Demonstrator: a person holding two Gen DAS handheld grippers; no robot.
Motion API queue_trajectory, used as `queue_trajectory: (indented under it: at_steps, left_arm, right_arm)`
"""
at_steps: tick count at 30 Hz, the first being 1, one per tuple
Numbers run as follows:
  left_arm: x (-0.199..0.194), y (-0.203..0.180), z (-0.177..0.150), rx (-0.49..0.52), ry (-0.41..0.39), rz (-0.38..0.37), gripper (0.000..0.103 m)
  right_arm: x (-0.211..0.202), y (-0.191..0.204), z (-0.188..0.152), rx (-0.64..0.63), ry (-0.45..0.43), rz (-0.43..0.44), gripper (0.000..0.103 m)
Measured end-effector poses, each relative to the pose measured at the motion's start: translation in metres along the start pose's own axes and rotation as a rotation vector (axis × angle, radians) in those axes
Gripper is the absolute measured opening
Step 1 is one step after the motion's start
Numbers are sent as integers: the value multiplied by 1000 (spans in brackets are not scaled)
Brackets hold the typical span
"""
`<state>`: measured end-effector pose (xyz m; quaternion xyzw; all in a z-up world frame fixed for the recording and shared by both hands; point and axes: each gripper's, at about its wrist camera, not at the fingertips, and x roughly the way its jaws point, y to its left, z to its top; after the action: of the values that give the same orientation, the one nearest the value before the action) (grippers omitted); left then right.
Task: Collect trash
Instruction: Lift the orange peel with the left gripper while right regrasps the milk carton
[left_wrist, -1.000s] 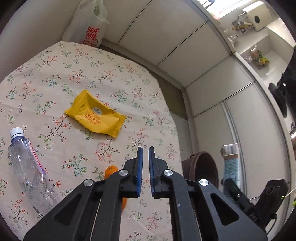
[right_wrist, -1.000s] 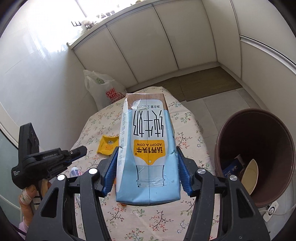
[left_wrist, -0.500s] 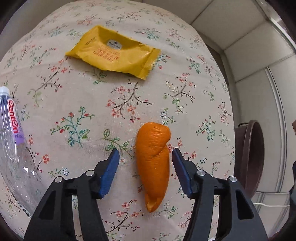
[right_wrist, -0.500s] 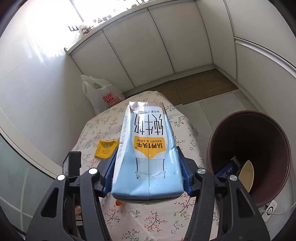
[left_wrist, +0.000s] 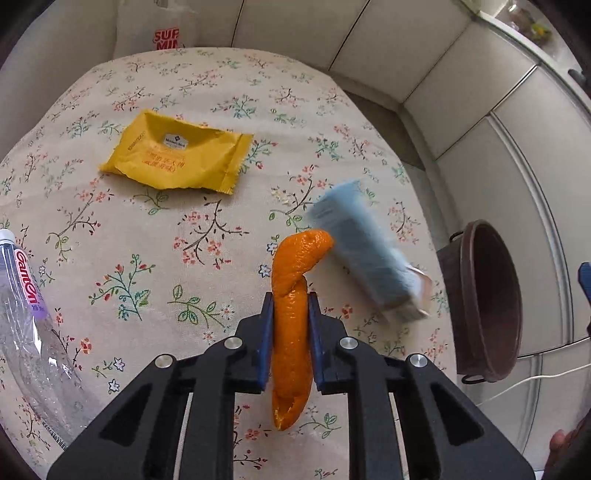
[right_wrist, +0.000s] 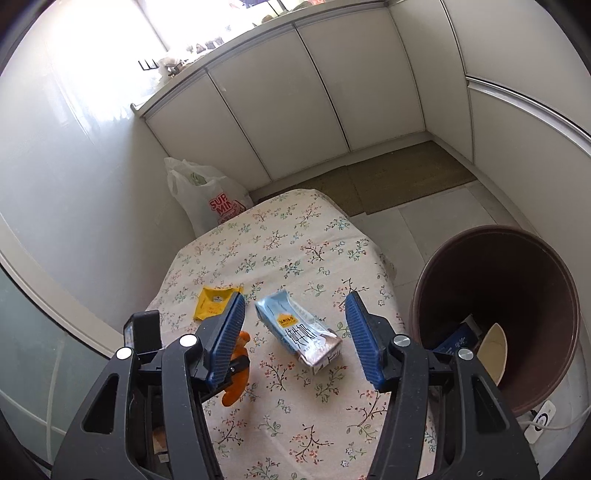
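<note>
The left gripper (left_wrist: 290, 314) is closing its blue-padded jaws on a long curl of orange citrus peel (left_wrist: 291, 321), which stands between the pads with both pressing its sides; the upper end of the peel bends over to the right beyond the fingertips and the lower, split end hangs below them above the floral-print tablecloth (left_wrist: 155, 258) that covers the table. From the right wrist view the same peel (right_wrist: 236, 384) shows low at the left, clamped in the black frame of the left gripper (right_wrist: 238, 363). The right gripper (right_wrist: 295, 332) hangs above the table with its jaws standing wide and nothing between the ribbed blue pads (right_wrist: 360, 343). Below that gap, a light-blue milk carton (right_wrist: 299, 332) with black characters and a yellow label appears tilted over the cloth; in the left wrist view the carton (left_wrist: 365, 254) is smeared with motion blur, just right of the peel, so whether it rests on the cloth cannot be told. A crinkled yellow snack wrapper (left_wrist: 177, 157) lies flat farther back on the cloth, and a clear plastic water bottle (left_wrist: 33, 328) with a pink label lies at the left edge. Beside the table on the right stands a round dark-brown bin (right_wrist: 495, 317), with a blue pack and a pale curved piece inside it. A white plastic shopping bag (right_wrist: 207, 195) with red lettering sits behind the far end of the table, against the wall.
</note>
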<state>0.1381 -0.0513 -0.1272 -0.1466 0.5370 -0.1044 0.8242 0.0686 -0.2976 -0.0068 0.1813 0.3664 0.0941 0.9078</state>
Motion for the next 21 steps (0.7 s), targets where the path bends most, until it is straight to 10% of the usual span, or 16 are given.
queue_trajectory:
  at_steps: [4, 6, 21]
  left_arm:
    - [-33, 10, 14, -57, -75, -56, 17]
    - [-50, 16, 21, -92, -114, -92, 17]
    - [-143, 72, 28, -181, -266, -208, 18]
  right_arm:
    - [9, 6, -1, -37, 45, -4, 56]
    - [27, 17, -6, -115, 106, -40, 94]
    - [186, 118, -103, -569, 524, -63, 96]
